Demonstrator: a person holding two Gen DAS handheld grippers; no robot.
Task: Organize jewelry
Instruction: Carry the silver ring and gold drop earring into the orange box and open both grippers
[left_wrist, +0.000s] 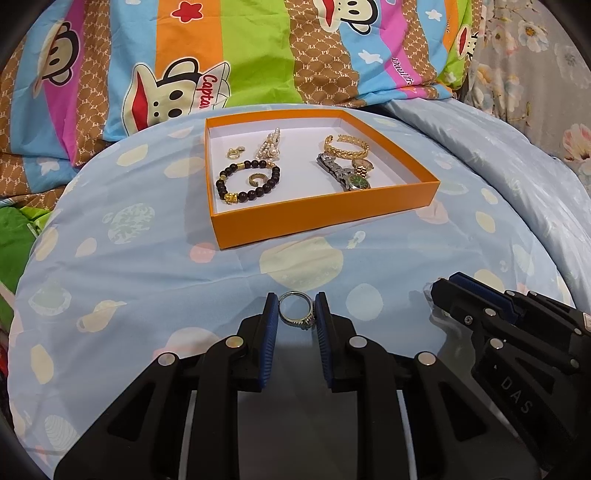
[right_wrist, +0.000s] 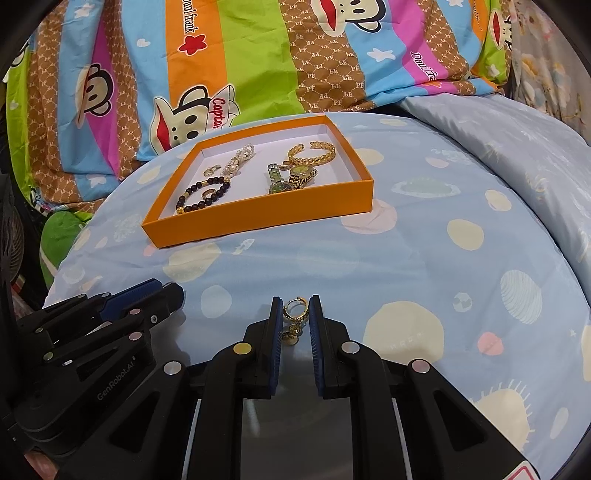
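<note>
Between my left gripper (left_wrist: 295, 314) pads: one silver ring (left_wrist: 296, 310) with a small stone, pinched at opposite sides of its band, hoop facing the camera. Between my right gripper (right_wrist: 293, 317) pads: one gold hoop earring (right_wrist: 294, 320) with dangling charms, clamped at the hoop, long axis hanging downward. Destination: orange box (left_wrist: 325, 216), open, on the blue bedsheet (left_wrist: 147, 258), straight ahead and beyond both grippers. From my left it lies slightly right of centre; from my right, forward and left. Contents: beaded bracelet (left_wrist: 248, 182), gold bangle (left_wrist: 346, 147), watches (left_wrist: 347, 173). Neither hand looks clearly nearer, by my judgement; free floor shows mid-box.
</note>
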